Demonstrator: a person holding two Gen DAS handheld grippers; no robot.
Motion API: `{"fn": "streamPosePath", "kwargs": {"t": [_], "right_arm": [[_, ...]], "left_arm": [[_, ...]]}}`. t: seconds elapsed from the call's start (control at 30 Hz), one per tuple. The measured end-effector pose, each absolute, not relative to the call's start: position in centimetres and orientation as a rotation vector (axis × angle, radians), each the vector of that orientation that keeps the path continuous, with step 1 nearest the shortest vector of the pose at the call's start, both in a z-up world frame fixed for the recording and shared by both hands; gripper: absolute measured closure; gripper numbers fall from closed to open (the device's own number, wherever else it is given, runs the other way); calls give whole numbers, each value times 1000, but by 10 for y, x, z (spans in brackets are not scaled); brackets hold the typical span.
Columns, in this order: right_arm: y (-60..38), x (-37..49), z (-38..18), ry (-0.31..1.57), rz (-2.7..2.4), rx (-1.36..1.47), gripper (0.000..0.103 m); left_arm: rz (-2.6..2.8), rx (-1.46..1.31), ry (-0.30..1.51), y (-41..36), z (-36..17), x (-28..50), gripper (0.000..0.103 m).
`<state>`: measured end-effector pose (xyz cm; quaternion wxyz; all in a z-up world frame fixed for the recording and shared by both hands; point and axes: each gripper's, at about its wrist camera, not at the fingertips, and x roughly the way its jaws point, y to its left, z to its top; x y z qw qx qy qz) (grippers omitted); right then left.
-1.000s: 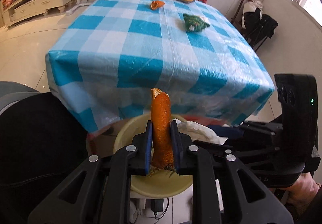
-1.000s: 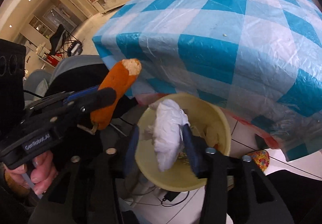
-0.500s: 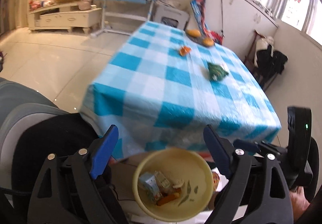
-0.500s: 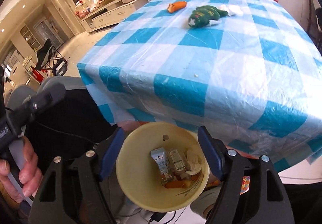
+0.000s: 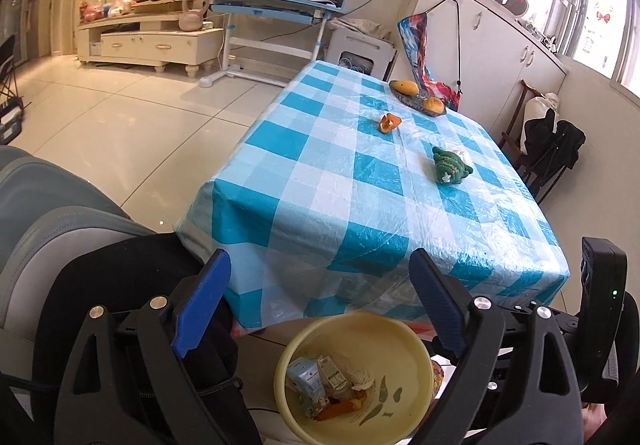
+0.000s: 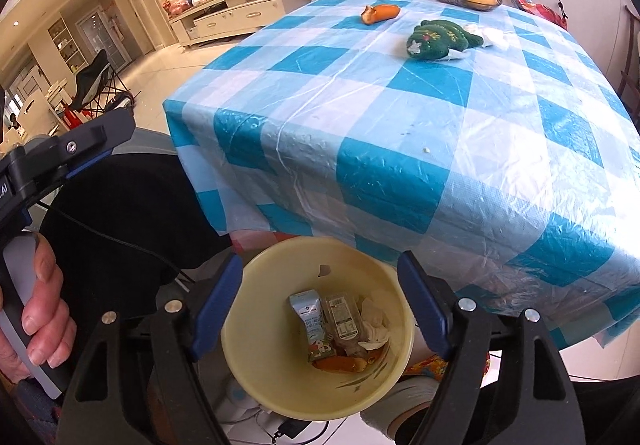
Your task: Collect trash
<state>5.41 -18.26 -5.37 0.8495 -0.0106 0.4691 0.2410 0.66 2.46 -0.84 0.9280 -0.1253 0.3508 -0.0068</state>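
Opening, empty right hand-held gripper (image 6: 320,301) above yellow bin (image 6: 256,309) with cartons, perhaps tissue.

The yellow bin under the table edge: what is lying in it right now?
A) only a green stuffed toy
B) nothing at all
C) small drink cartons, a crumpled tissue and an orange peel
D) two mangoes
C: the right wrist view looks down into the yellow bin and shows small drink cartons, a crumpled tissue and an orange peel at its bottom.
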Motion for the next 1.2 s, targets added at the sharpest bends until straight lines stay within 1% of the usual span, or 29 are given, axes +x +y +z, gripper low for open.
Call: {"fn": "streamPosePath", "kwargs": {"t": [0.23, 1.2], "right_arm": [[-181, 53, -54, 989, 509, -24, 23], [-176, 51, -57, 998, 515, -36, 22]], "left_arm": [[-11, -249, 723, 24, -9, 7, 13], [-10, -250, 726, 25, -11, 8, 12]]}}
